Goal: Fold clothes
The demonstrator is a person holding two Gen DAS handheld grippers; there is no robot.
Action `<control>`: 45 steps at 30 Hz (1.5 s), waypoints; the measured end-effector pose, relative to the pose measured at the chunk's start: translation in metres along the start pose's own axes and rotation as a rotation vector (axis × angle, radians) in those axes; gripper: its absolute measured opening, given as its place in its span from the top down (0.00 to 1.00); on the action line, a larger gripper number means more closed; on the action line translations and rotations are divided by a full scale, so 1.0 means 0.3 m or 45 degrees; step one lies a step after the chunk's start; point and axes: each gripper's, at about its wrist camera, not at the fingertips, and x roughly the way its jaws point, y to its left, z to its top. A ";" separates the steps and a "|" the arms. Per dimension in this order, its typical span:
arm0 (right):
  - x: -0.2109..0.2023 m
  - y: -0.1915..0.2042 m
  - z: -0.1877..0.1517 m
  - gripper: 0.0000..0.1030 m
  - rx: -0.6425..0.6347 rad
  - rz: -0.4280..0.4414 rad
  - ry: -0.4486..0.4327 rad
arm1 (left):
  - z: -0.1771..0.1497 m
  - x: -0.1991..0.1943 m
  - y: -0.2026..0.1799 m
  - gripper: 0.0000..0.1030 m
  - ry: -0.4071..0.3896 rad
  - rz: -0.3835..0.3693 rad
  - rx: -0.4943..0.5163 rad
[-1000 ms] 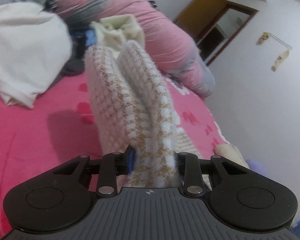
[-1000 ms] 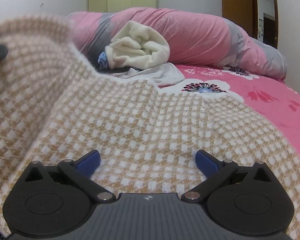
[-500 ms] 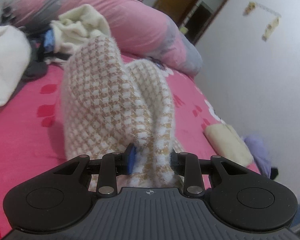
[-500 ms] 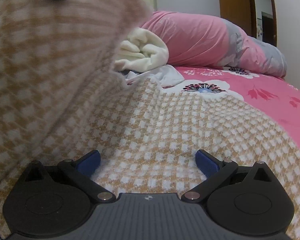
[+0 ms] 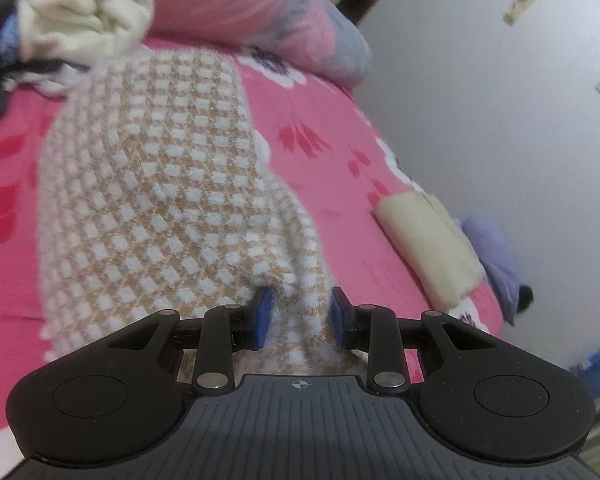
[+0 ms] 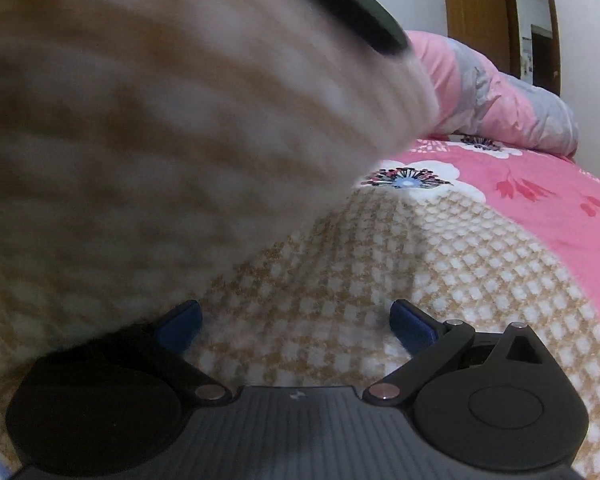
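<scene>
Checked knit (image 5: 152, 200) in left hand-held gripper (image 5: 298, 312)

The right gripper (image 6: 294, 322) sits low over a tan-and-white checked knit garment (image 6: 440, 280) that lies spread on a pink bedsheet with a white and red flower print (image 6: 540, 184). Its blue-padded fingers (image 6: 410, 320) stand wide apart with nothing between them, just above the knit. A blurred fold of the same checked knit fills the upper left of the view, with a dark, blurred object (image 6: 364, 12) at its top edge. Behind lie a rolled pink-and-grey quilt (image 6: 496, 100) and a brown wooden door frame (image 6: 472, 12).
</scene>
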 end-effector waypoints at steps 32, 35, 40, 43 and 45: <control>-0.354 -0.345 -0.161 0.15 0.660 0.364 0.006 | -0.074 0.281 0.138 0.65 0.045 -0.586 -0.028; -0.316 -0.334 -0.166 0.19 0.684 0.336 0.047 | -0.075 0.285 0.139 0.64 0.036 -0.611 -0.028; -0.286 -0.332 -0.155 0.48 0.678 0.304 0.078 | -0.068 0.276 0.159 0.62 0.010 -0.680 -0.084; -0.285 -0.321 -0.147 0.58 0.656 0.301 0.085 | -0.065 0.187 0.184 0.59 -0.085 -0.696 -0.169; -0.295 -0.302 -0.133 0.59 0.621 0.299 0.074 | -0.082 0.081 0.203 0.55 -0.194 -0.670 -0.179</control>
